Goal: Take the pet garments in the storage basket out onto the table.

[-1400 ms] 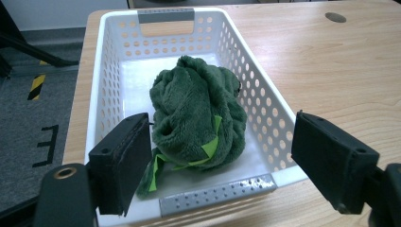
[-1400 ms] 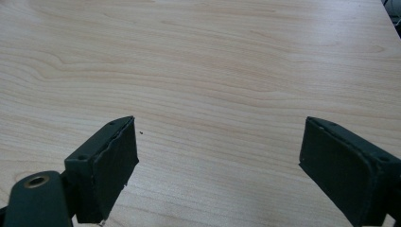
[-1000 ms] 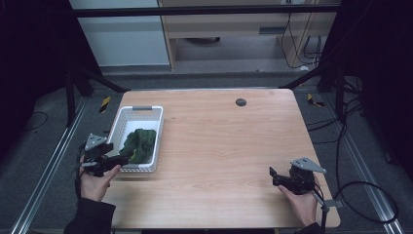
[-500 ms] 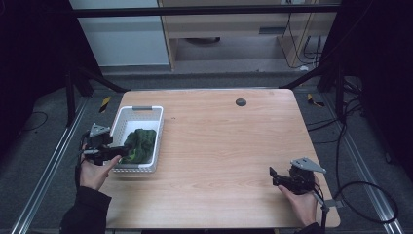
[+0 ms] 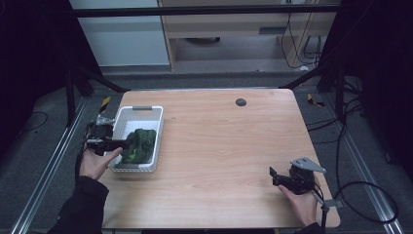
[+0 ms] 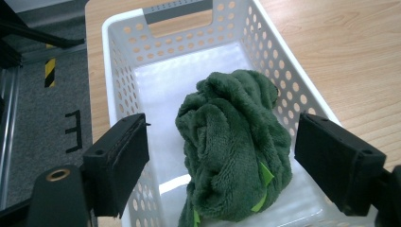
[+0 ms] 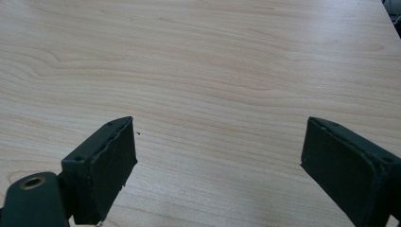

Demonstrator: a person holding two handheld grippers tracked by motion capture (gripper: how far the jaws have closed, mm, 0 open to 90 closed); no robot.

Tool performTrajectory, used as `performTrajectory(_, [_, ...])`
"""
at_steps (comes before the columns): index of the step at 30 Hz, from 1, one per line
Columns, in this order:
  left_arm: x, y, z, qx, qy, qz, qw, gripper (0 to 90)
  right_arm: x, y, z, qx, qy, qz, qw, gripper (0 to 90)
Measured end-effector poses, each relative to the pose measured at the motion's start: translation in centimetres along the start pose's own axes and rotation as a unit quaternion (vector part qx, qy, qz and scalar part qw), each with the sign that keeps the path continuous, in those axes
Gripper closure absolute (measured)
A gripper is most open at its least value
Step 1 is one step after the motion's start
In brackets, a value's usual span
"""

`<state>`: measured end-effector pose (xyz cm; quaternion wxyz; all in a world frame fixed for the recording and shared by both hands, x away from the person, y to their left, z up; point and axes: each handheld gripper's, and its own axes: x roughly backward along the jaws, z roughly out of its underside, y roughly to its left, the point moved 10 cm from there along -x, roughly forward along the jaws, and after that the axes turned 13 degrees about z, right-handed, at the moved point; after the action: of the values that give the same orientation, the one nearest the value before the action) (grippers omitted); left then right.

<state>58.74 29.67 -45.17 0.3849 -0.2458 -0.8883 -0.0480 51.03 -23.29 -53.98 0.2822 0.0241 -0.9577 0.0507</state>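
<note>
Risk: left gripper [image 6: 222,165] sits low over the near end of the white perforated basket [image 6: 124,71]; jaws wide apart, holding nothing, straddling the crumpled dark green fleece cloth [image 6: 234,146]. Closing now could snag the basket's side wall, or pinch only a loose fold so the cloth slips on lift. Right gripper [image 7: 217,156] hovers over bare wooden table [image 7: 213,56], jaws wide, empty.

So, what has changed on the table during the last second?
The left gripper moved away from the person along the basket's left side and now reaches over its rim above the green cloth, jaws open, holding nothing. The cloth and basket stayed in place. The right gripper stayed open near the table's near right corner.
</note>
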Motion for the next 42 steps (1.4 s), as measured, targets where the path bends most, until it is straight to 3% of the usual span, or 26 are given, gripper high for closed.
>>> performTrajectory(16, [-1.8,0.5,-0.1,-0.005,0.045,-0.003,0.999,15.6,-0.1,-0.1,0.0,0.004,0.0,0.002,1.0,10.9])
performTrajectory(42, [-4.2,0.2,0.8,0.003,0.103,0.013,0.9945,16.0,-0.2,0.1,0.1,0.006,0.006,-0.001,1.0,10.9])
